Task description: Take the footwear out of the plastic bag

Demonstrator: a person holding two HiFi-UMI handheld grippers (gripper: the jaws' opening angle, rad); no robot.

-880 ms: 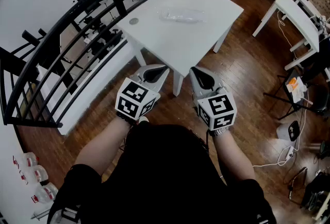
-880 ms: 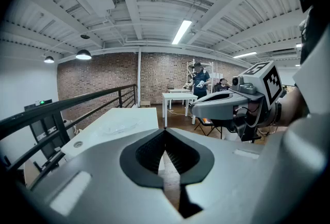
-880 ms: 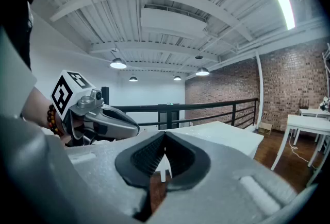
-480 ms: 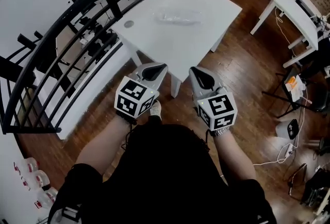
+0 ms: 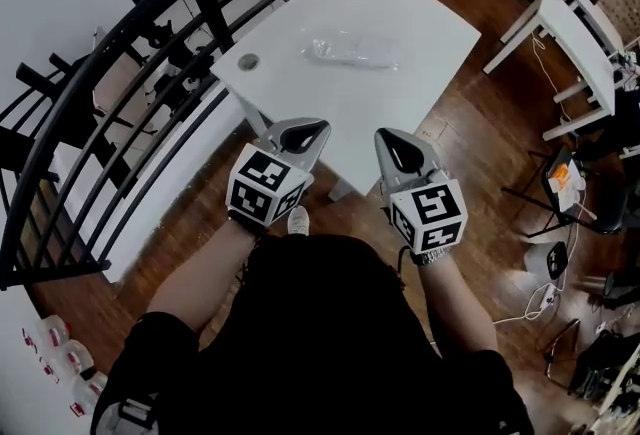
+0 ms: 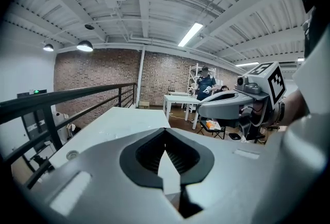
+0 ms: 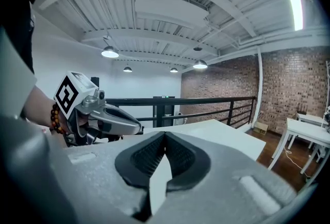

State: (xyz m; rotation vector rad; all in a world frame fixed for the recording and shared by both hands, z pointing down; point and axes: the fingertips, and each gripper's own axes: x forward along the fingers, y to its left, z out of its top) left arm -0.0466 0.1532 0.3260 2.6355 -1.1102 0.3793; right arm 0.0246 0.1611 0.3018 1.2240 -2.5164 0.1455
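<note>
L gripper point(image 5: 303, 131) & R gripper point(image 5: 397, 147): jaws shut, nothing between, held side by side. Clear plastic bag point(image 5: 352, 51), contents unclear, lay on white table point(image 5: 430, 8), well ahead of both sets of fingertips, untouched.

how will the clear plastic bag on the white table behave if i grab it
The plastic bag looks thin, clear and crumpled, so it will probably be floppy and sag around whatever is inside. It lies flat on the smooth white table, so a push would likely slide it.
</note>
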